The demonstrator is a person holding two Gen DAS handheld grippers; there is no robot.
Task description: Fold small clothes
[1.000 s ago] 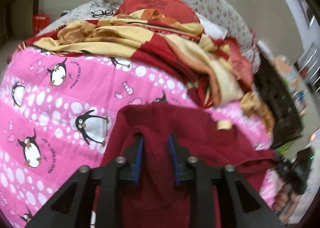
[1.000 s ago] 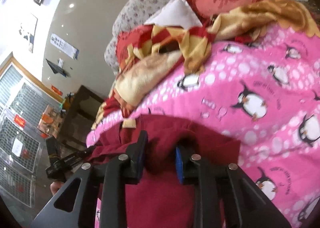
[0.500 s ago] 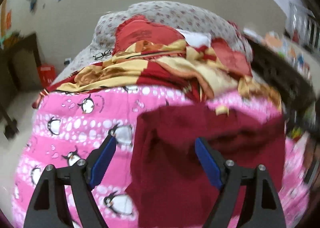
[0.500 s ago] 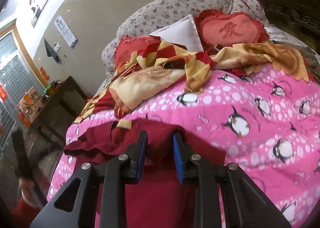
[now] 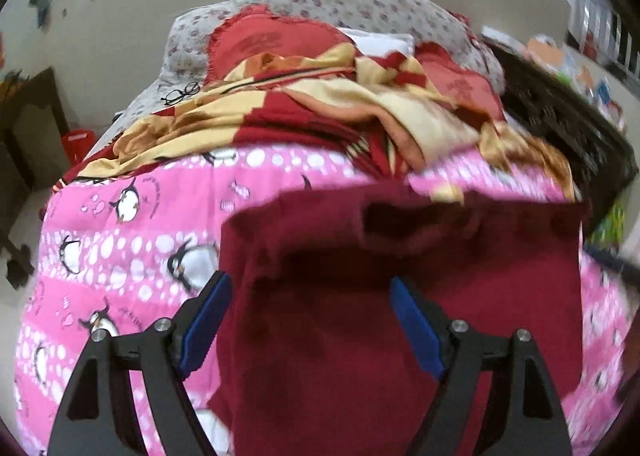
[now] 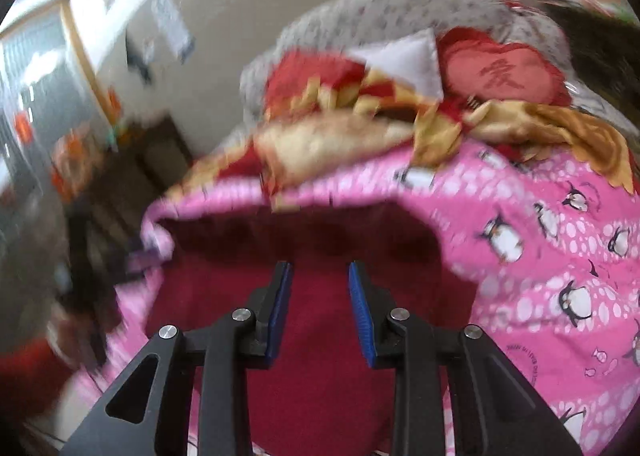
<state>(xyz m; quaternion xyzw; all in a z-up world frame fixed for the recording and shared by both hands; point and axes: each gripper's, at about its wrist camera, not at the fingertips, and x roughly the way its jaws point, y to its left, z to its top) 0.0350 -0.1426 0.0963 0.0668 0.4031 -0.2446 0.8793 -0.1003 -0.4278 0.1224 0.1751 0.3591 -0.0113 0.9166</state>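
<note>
Blue pads line both tools, and we start from them: our left gripper [image 5: 310, 326] stands spread wide above the dark red garment [image 5: 400, 296], its pads clear of the cloth, nothing pinched. Our right gripper [image 6: 318, 308] has just been easing apart; its pads sit a modest gap apart with the garment [image 6: 320, 356] showing behind them, and we judge they no longer press on it, though the blur leaves some doubt. The garment lies spread on the near part of the pink penguin quilt [image 5: 120, 256], its far edge rumpled into a dark fold. Beyond it a red-and-yellow blanket [image 5: 320, 116] is heaped, with a red heart cushion [image 6: 504, 76] and eyeglasses [image 5: 180, 94] farther back. We judge the cloth light, limp and fleecy, not slippery, likely to sag and bunch when lifted from one point. We would pinch it at two corners or along a hem, both layers together, keeping the edge taut between our hands.
</note>
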